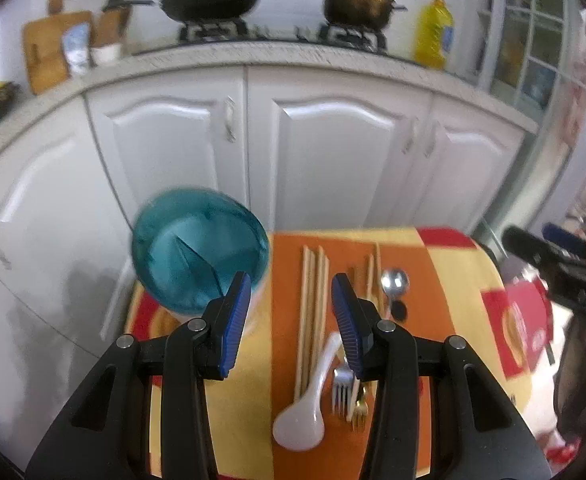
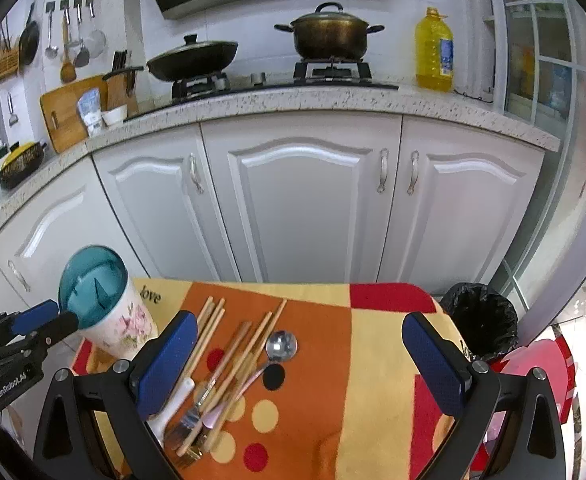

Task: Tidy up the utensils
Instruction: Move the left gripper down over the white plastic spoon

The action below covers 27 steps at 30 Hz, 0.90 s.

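Tablecloth (image 2: 377, 360): orange, pale yellow and red blocks, with red, cream and black dots.
Utensil holder (image 2: 123, 330): white with pink floral print, teal translucent insert.
Chopsticks (image 1: 313, 300): pale wood.
Soup spoon (image 1: 305, 420): white.
Metal spoon (image 2: 281, 346): silver.
Hand-held gripper pads (image 2: 165, 364): blue on black.
Oil bottle (image 2: 433, 52): yellow.
Cabinet doors (image 2: 301, 200): white.

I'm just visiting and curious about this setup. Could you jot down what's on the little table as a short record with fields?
Surface: patterned cloth
Container: teal-lined floral holder, upright at the cloth's left edge, divided inside
Utensils: wooden chopsticks, white spoon, metal spoon and forks, loose on the cloth
Left gripper: open, empty
Right gripper: open, empty
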Motion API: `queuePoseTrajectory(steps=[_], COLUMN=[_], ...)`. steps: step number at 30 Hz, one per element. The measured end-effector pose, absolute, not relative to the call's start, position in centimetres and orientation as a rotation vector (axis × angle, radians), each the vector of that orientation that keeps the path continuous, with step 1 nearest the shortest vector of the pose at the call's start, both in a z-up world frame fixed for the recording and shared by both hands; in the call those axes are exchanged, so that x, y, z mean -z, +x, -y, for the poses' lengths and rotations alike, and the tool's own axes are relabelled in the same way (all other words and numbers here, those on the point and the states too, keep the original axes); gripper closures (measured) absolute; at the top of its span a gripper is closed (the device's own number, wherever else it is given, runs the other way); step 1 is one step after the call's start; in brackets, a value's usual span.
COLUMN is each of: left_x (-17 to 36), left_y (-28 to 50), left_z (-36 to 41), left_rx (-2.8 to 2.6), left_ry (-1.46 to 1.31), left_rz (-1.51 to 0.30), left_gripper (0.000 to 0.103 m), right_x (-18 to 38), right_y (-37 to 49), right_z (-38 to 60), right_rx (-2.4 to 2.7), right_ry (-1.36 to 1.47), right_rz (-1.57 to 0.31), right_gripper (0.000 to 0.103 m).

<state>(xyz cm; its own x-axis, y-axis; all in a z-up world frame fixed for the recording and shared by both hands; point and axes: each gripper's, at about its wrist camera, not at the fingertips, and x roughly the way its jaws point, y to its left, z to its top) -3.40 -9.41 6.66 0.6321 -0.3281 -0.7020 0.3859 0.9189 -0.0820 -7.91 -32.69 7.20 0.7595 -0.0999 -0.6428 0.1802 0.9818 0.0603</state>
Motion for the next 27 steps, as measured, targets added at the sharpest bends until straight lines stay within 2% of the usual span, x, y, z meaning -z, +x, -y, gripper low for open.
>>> queuePoseTrajectory(steps=[5, 6, 8, 11, 19, 24, 27], left_x=[-3.5, -2.7, -1.5, 0.4, 4.4, 5.8, 6.1], left_y=[-3.5, -3.5, -3.4, -2.9, -0.6, 0.0, 0.3], left_z=[9.9, 10.2, 10.9, 11.9, 14.5, 16.0, 16.1], left_rx=[0.499, 0.521, 0.559, 0.598, 0.668, 0.691, 0.694], left_ry=[0.103, 0.115, 0.136, 0.164, 0.252, 0.330, 0.348], left_rz=[-0.892, -0.910, -0.935, -0.981, -1.072, -1.096, -1.111], left_gripper=[0.062, 0.062, 0.062, 0.062, 0.070, 0.086, 0.094], right_x=[-4.3, -3.7, -2.1, 0.2, 3.1, 4.2, 4.9], right_y=[-7.3, -7.2, -6.8, -6.2, -5.3, -4.2, -3.5], right_z=[33.1, 33.1, 33.4, 33.7, 34.5, 34.7, 34.5], right_rx=[0.095, 0.088, 0.056, 0.016, -0.015, -0.051, -0.071], right_ry=[0.126, 0.131, 0.156, 0.197, 0.236, 0.278, 0.290], right_rz=[-0.758, -0.769, -0.807, -0.866, -0.928, -0.953, -0.970], right_gripper=[0.003, 0.006, 0.022, 0.032, 0.037, 0.048, 0.060])
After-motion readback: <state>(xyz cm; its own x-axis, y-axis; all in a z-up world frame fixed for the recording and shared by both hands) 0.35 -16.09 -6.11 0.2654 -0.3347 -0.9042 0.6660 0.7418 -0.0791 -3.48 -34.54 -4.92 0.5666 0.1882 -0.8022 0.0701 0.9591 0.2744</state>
